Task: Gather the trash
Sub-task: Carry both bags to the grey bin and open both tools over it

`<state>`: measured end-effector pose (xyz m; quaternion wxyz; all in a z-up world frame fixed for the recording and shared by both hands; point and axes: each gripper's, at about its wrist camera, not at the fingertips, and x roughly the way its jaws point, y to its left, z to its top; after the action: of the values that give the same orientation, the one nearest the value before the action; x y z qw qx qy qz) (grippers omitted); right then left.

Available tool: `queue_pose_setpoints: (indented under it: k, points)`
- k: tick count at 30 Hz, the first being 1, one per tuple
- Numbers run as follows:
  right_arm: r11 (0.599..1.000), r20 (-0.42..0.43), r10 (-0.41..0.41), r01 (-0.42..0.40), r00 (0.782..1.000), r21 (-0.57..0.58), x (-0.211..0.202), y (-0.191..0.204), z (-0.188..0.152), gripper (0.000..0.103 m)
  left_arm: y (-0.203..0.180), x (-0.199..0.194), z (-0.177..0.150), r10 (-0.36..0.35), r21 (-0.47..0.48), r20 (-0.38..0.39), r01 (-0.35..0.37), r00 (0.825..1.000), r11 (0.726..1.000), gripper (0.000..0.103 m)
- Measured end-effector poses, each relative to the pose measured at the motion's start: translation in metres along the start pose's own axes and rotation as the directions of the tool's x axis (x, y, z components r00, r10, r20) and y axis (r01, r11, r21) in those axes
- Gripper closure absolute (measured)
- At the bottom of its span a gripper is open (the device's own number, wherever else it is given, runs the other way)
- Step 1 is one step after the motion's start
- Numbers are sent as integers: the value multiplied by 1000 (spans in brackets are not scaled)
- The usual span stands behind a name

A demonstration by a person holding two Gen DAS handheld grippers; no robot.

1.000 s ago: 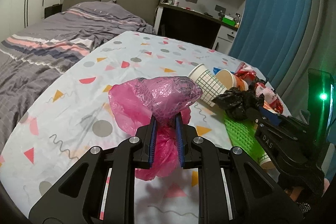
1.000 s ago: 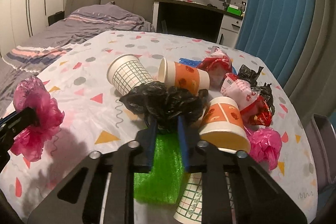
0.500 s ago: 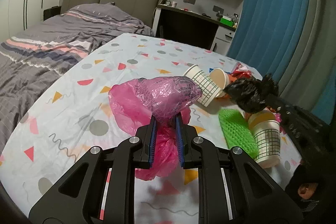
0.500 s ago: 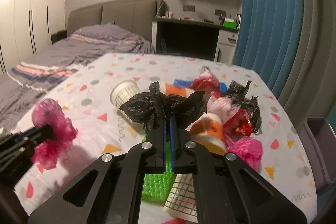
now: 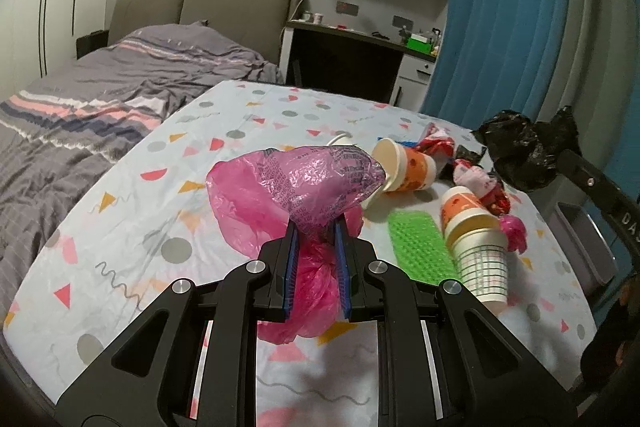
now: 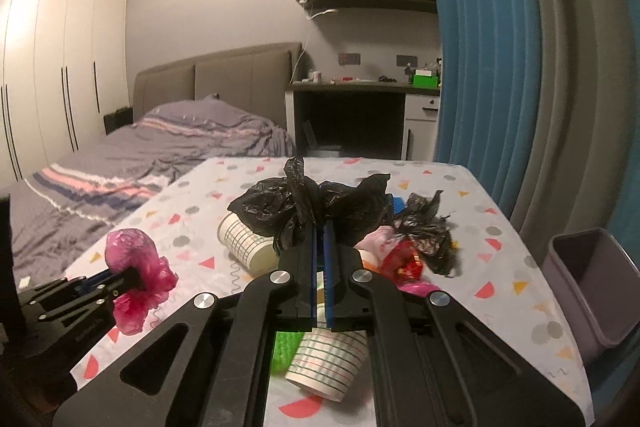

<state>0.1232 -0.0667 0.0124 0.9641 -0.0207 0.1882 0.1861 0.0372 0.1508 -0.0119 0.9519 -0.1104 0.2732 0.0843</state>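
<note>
A crumpled pink plastic bag (image 5: 304, 187) is clamped between the fingers of the left gripper (image 5: 316, 251) and is held clear above the counter (image 5: 132, 251), which is covered by a cloth printed with triangles and dots. A crumpled black plastic bag (image 6: 308, 211) is pinched between the fully closed fingers of the right gripper (image 6: 319, 267) and is also held off the counter.

A grey bin (image 6: 596, 291) is seen at the right edge of the counter, and nothing can be seen inside it from these views. Neither held bag is over the bin yet, so the task is judged to be at an early stage.

Much is left on the counter near the bin: an orange paper cup (image 5: 404, 167) on its side, a second orange cup (image 5: 468, 207), a checked white cup (image 5: 484, 267), a green mesh piece (image 5: 420, 251), red-and-white wrappers (image 5: 480, 183), a small pink bag (image 5: 514, 231) and another black bag (image 6: 428, 231).

Dark print is visible on the pink plastic bag but cannot be read. The letters "DA" are seen on the body of the right gripper in the left wrist view.
</note>
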Motion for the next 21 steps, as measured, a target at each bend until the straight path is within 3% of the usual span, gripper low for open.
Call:
queue_pose_setpoints:
  k: [10, 21]
  points:
    - [996, 42, -48, 45, 998, 78, -38, -54, -4, 100, -45, -12, 6, -61, 73, 19, 59, 998, 996, 87]
    - [978, 42, -142, 133, 989, 161, -71, -123, -21, 100, -133, -15, 6, -208, 185, 15, 202, 978, 962, 87]
